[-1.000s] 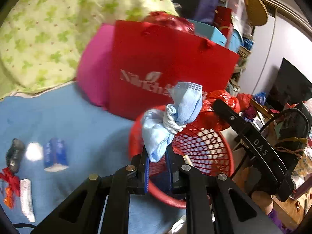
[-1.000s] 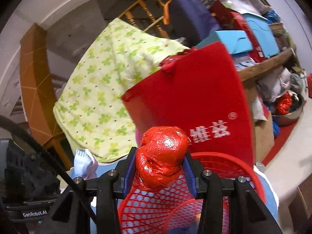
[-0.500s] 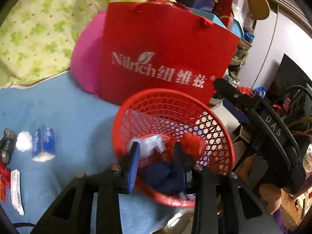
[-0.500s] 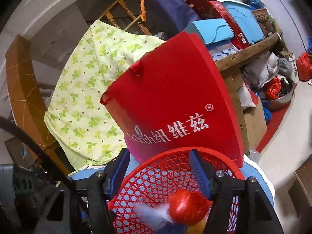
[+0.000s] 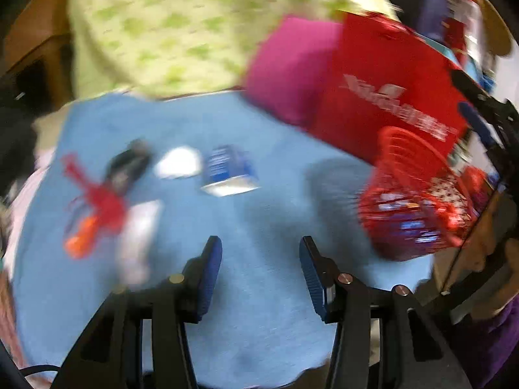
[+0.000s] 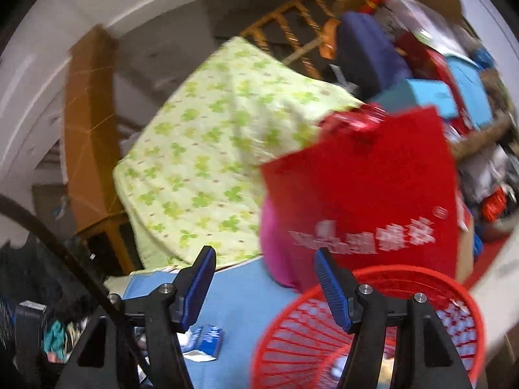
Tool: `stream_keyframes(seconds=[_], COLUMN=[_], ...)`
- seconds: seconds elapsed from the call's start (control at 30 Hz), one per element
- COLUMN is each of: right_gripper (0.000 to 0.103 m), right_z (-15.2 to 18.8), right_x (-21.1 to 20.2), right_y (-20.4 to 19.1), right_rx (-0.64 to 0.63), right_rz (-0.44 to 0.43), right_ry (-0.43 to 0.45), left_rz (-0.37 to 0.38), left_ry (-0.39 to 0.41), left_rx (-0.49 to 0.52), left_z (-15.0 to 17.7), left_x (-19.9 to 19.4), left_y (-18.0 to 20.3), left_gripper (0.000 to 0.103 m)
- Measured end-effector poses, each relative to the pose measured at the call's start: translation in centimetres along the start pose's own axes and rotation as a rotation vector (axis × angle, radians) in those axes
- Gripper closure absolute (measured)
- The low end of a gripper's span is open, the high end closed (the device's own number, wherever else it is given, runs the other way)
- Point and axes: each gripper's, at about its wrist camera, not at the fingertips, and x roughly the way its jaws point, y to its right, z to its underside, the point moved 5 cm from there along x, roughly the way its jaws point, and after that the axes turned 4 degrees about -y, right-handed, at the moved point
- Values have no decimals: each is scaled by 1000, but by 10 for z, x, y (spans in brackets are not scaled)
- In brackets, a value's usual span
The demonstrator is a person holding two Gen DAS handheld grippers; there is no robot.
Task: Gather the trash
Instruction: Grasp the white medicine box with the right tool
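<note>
A blue cloth (image 5: 266,194) covers the bench, with a green-flowered quilt (image 5: 181,29) heaped behind it, then a pink bag (image 5: 292,68) and a red paper bag (image 5: 389,97) standing side by side. Wooden rails (image 6: 292,32) and piled boxes fill the back of the room.

On the cloth, from the left: a red ribbon scrap (image 5: 100,201), a dark lump (image 5: 126,165), a white wad (image 5: 178,165) and a small blue carton (image 5: 227,175), all blurred. They lie ahead and left of the left tongs (image 5: 259,275), whose jaws have just been opening and hold nothing. The red mesh basket (image 5: 418,207), with trash inside, sits to their right. The right tongs (image 6: 264,285) stand spread and empty, the basket rim under their right jaw.
</note>
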Motion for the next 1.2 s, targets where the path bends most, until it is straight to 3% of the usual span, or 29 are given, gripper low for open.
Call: stream_keyframes(seconds=[0.17, 0.27, 0.43, 0.67, 0.87, 1.07, 1.2], right_gripper=[35, 35, 35, 35, 35, 35, 35], right_z=[25, 43, 86, 152, 211, 262, 274], right_x=[20, 34, 65, 113, 160, 199, 206], right_y=[-71, -103, -153, -207, -246, -255, -252], right_rx=[-93, -133, -163, -139, -149, -191, -172], right_rz=[-116, -162, -242, -294, -225, -74, -60], right_ry=[-63, -118, -297, -599, -805, -944, -978], left_rz=[-154, -209, -268, -283, -294, -311, -307], left_ry=[14, 3, -25, -55, -82, -86, -85], left_rx=[-96, -150, -249, -314, -343, -354, -355], left_z=[25, 43, 71, 92, 109, 111, 108], left_x=[-15, -19, -19, -14, -12, -13, -9], left_y=[-78, -117, -171, -203, -222, -237, -241], left_gripper=[52, 52, 52, 52, 52, 52, 52])
